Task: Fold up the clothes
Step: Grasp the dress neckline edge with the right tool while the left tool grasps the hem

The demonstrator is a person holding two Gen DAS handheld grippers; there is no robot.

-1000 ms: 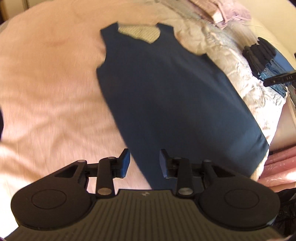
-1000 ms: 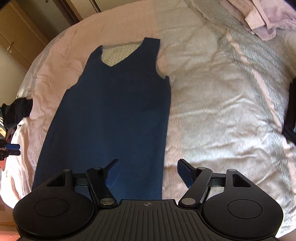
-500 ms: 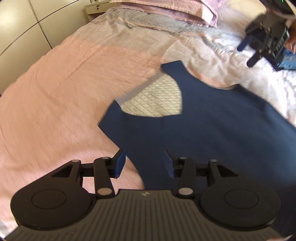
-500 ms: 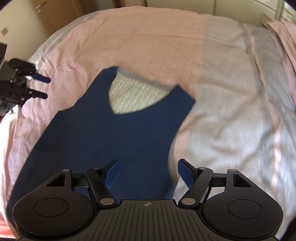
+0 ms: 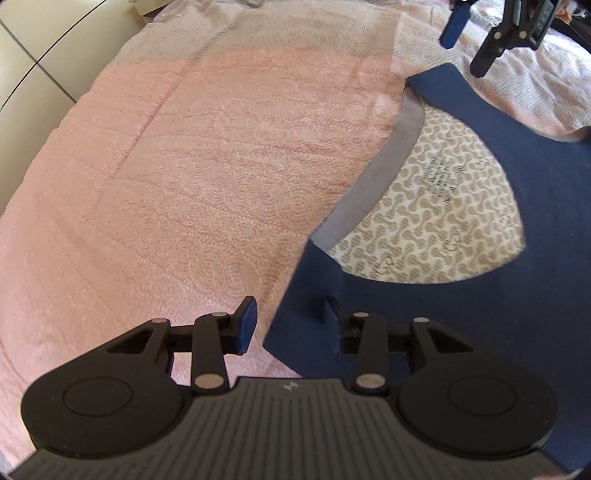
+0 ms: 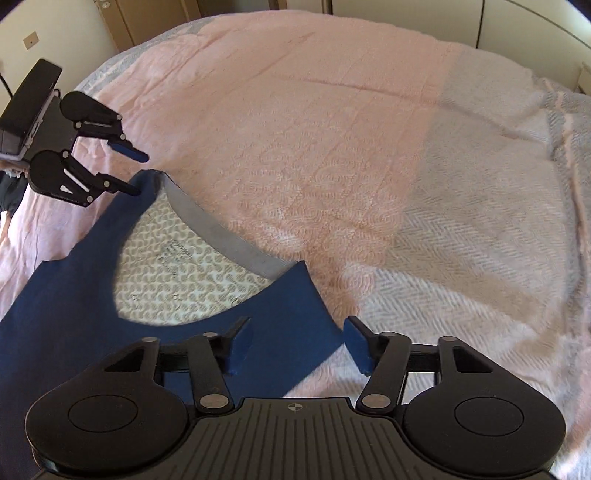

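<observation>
A navy sleeveless top lies flat on the bed, neckline up, with a patterned beige lining and grey neck band showing. My left gripper is open, its jaws astride the edge of one shoulder strap. My right gripper is open over the other shoulder strap. The top also shows in the right wrist view. Each gripper appears in the other's view: the right one, the left one.
The bed is covered by a pink textured bedspread with a grey-white herringbone section on one side. Pale cupboard doors and wooden doors stand beyond the bed.
Both grippers have moved from the hem end up along the top to the neckline. Each now sits at a shoulder strap. Both stayed open.
</observation>
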